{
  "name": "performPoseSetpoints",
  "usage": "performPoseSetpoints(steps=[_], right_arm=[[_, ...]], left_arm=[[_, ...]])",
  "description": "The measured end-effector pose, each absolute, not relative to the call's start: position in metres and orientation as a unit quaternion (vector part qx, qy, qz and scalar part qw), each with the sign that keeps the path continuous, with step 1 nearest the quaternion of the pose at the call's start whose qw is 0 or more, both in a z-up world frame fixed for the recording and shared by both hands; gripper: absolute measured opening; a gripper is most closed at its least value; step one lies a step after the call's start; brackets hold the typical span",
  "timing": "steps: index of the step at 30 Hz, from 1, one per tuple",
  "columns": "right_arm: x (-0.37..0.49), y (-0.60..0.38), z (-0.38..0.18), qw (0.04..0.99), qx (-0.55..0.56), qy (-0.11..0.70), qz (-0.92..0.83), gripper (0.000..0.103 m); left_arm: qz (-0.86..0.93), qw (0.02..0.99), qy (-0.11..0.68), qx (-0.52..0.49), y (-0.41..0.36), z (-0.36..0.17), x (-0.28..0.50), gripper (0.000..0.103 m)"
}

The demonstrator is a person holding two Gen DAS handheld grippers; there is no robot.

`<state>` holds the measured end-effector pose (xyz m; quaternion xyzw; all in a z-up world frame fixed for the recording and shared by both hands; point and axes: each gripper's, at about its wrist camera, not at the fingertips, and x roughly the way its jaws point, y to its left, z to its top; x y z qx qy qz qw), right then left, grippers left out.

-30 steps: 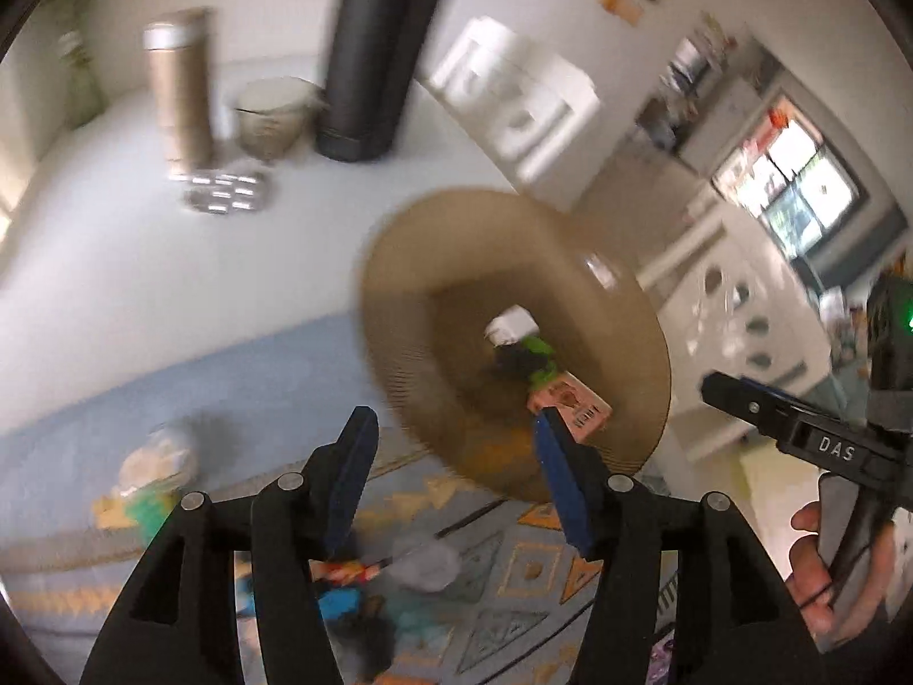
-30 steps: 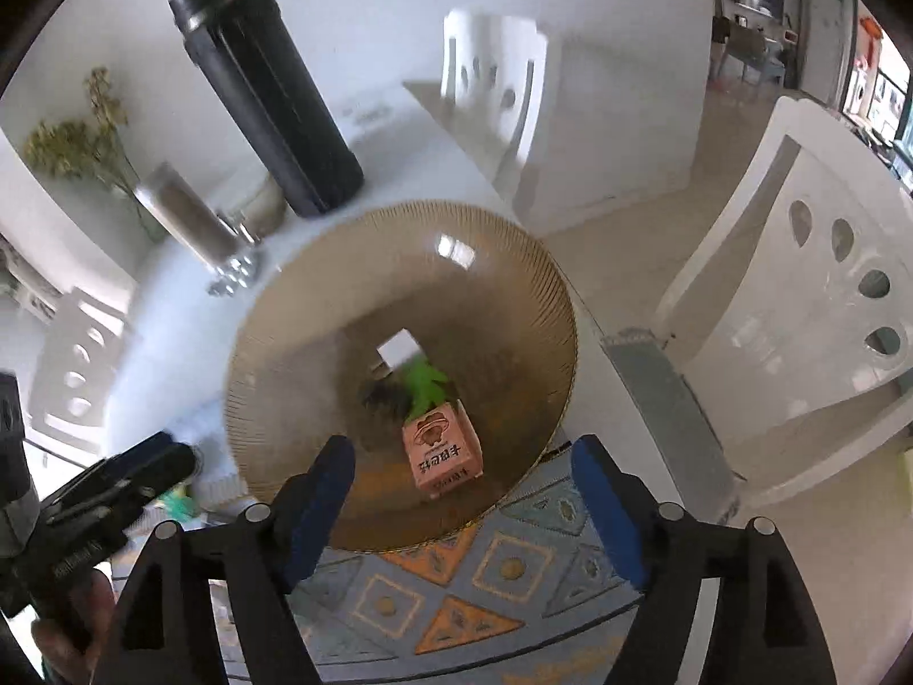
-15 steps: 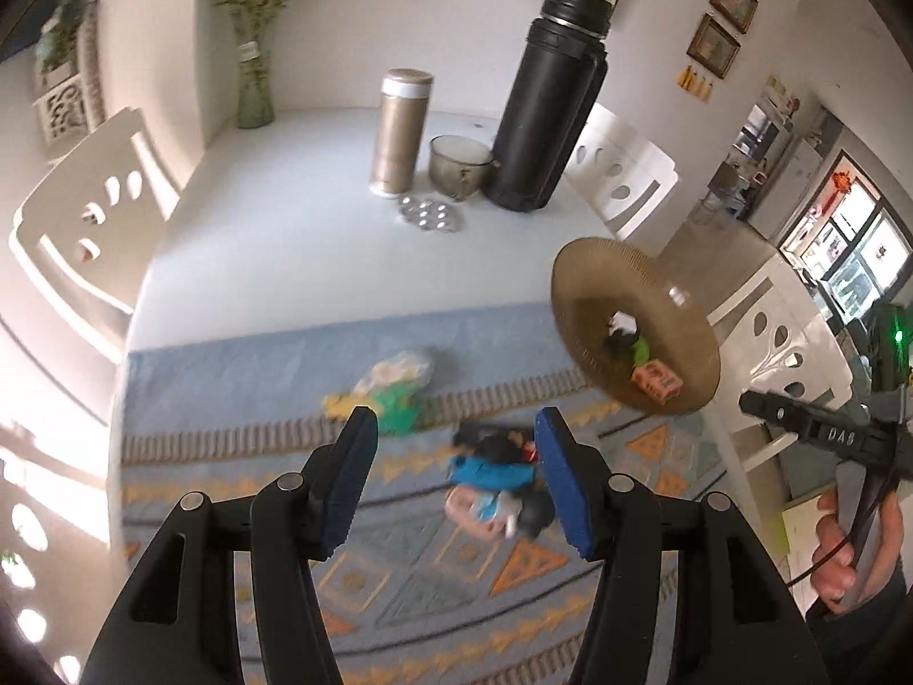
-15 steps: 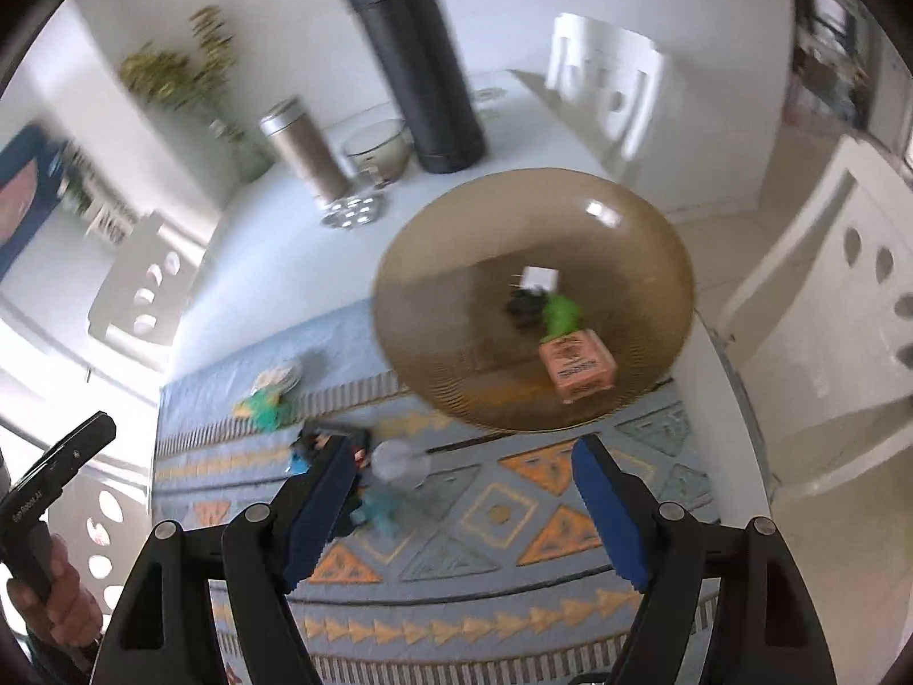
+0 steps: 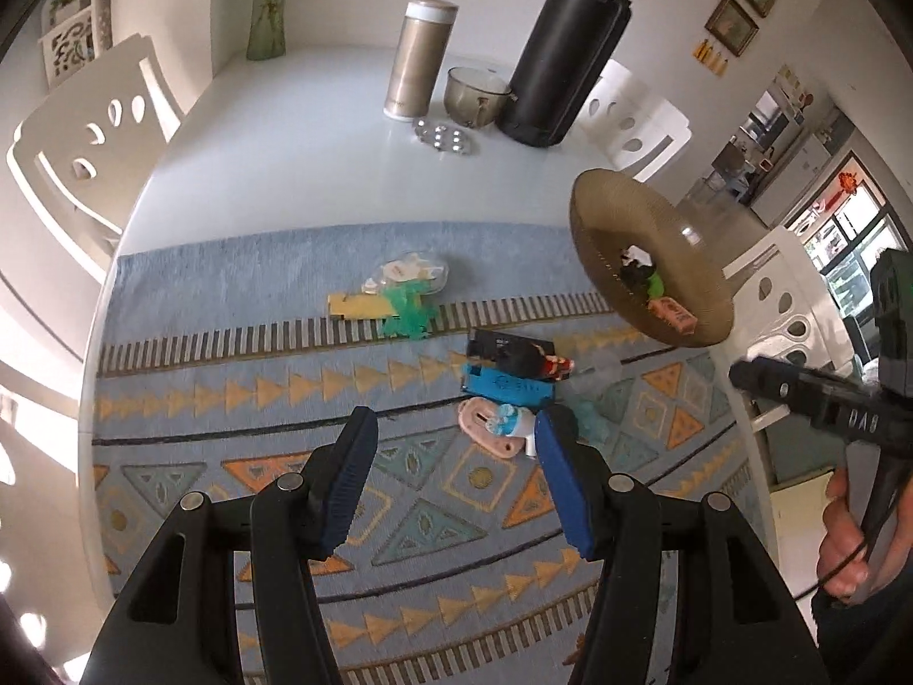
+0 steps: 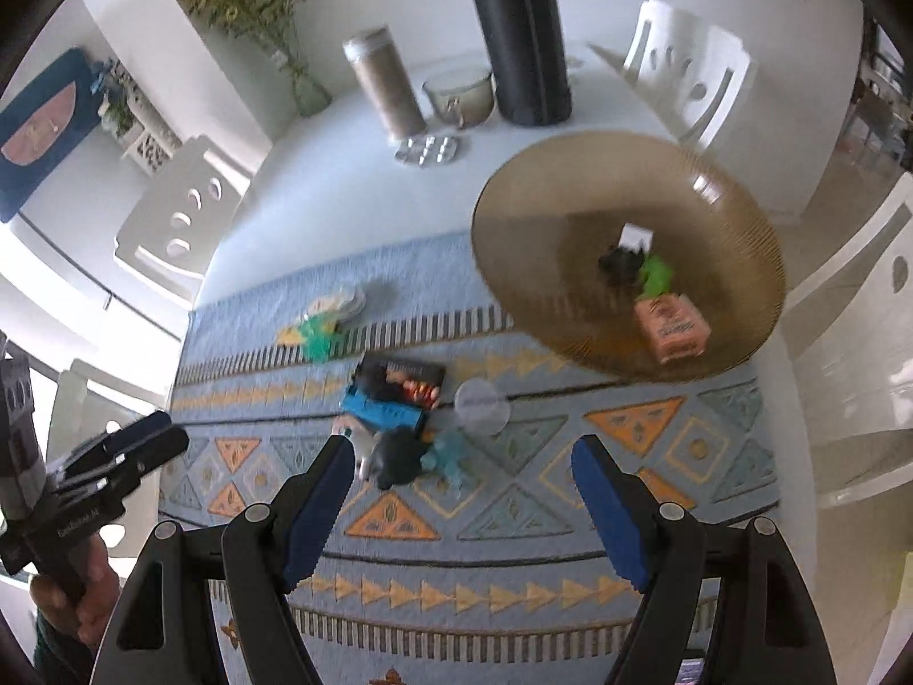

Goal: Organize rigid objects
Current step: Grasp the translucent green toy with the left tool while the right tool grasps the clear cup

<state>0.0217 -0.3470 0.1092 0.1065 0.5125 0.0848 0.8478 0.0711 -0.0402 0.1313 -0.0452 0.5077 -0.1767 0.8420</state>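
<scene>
A brown ribbed plate [image 5: 605, 211] [image 6: 525, 228] at the table's right holds an orange box [image 6: 673, 322], a green piece [image 6: 656, 274] and a dark piece. On the patterned mat [image 5: 228, 399] lies a cluster: a blue box [image 5: 508, 388] [image 6: 382, 411], a black packet [image 5: 502, 345], a pink item [image 5: 485, 428], a clear round lid [image 6: 482, 399]. Further left lie a green toy [image 5: 408, 314] and a clear packet [image 5: 405, 274]. My left gripper [image 5: 453, 474] is open above the mat, just short of the cluster. My right gripper [image 6: 462, 491] is open and empty, short of the cluster.
At the back of the white table stand a tall black flask [image 5: 565, 45], a beige canister [image 5: 416, 57], a glass bowl [image 5: 473, 94], a silver blister pack [image 5: 445, 137] and a vase [image 5: 265, 11]. White chairs [image 5: 80, 142] surround the table.
Both grippers have pulled back and up from the plate, so the plate looks smaller and the mat with its cluster has come into view. Both stay open.
</scene>
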Motion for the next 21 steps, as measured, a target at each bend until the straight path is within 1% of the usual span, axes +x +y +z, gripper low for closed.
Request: performPoseSetpoints(steps=[7,11,15,21], right_arm=[[0.036,-0.335,0.073,0.833,0.118,0.535,0.080,0.077],[0.049,-0.337,0.045,0.828,0.116,0.545,0.059,0.064],[0.065,-0.328,0.027,0.825,0.101,0.553,0.056,0.063],[0.087,-0.316,0.005,0.824,0.053,0.561,0.056,0.059]], left_arm=[[-0.161,0.837,0.519,-0.059,-0.039,0.105,0.104,0.055],[-0.147,0.831,0.532,-0.063,-0.041,0.078,0.126,0.054],[-0.137,0.813,0.558,-0.096,-0.041,0.042,0.151,0.053],[-0.134,0.805,0.568,-0.108,-0.054,0.022,0.173,0.053]])
